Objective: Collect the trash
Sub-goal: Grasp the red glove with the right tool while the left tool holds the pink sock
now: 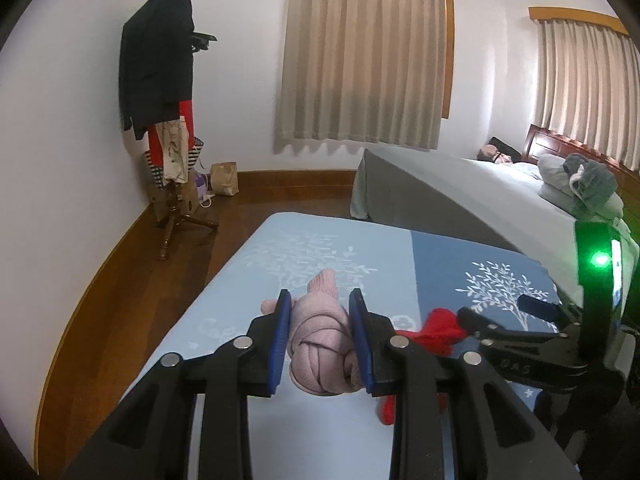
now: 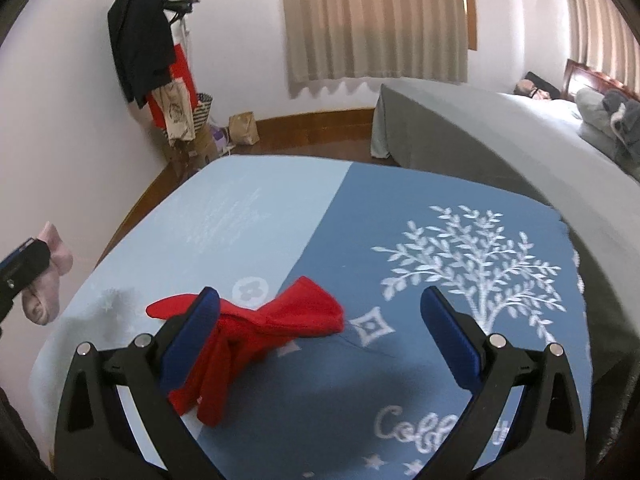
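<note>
My left gripper (image 1: 320, 304) is shut on a rolled pink sock bundle (image 1: 320, 344) and holds it above the blue patterned cloth (image 1: 256, 264). The bundle also shows at the left edge of the right wrist view (image 2: 44, 280). A red knotted cloth (image 2: 256, 332) lies on the blue cloth (image 2: 400, 200). My right gripper (image 2: 320, 300) is open, its jaws wide apart just above the red cloth, with the left finger (image 2: 192, 332) touching or overlapping it. The red cloth also shows in the left wrist view (image 1: 436, 328), beside the right gripper's tip.
A grey-sheeted bed (image 1: 460, 184) with pillows stands to the right. A coat rack (image 1: 168, 92) with clothes, a paper bag (image 1: 225, 179) and other bags stand in the far corner on the wooden floor (image 1: 168, 280). Curtains (image 1: 360, 52) cover the windows.
</note>
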A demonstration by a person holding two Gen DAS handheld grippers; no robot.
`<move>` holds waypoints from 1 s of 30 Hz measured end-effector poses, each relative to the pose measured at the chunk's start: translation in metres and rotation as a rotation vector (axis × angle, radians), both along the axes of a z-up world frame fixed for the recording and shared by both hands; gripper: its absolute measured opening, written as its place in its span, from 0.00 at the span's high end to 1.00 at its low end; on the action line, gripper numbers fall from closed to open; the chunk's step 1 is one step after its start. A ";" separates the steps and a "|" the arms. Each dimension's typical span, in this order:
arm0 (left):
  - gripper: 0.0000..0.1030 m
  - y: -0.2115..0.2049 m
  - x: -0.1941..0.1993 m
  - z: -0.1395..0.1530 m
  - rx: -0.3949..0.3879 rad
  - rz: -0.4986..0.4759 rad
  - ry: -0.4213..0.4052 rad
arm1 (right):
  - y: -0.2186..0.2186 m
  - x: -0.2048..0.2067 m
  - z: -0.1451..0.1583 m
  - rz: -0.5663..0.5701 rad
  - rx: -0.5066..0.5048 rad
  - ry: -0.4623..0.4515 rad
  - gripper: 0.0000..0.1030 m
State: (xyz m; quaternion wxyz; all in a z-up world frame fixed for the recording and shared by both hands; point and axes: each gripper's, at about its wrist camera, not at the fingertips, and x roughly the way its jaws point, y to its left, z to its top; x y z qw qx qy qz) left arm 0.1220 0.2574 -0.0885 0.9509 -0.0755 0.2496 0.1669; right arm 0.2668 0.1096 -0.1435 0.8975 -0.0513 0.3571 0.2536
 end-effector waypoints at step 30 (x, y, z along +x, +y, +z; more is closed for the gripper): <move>0.71 0.040 -0.002 -0.042 -0.030 0.080 0.095 | 0.048 0.004 -0.035 0.148 -0.032 0.171 0.54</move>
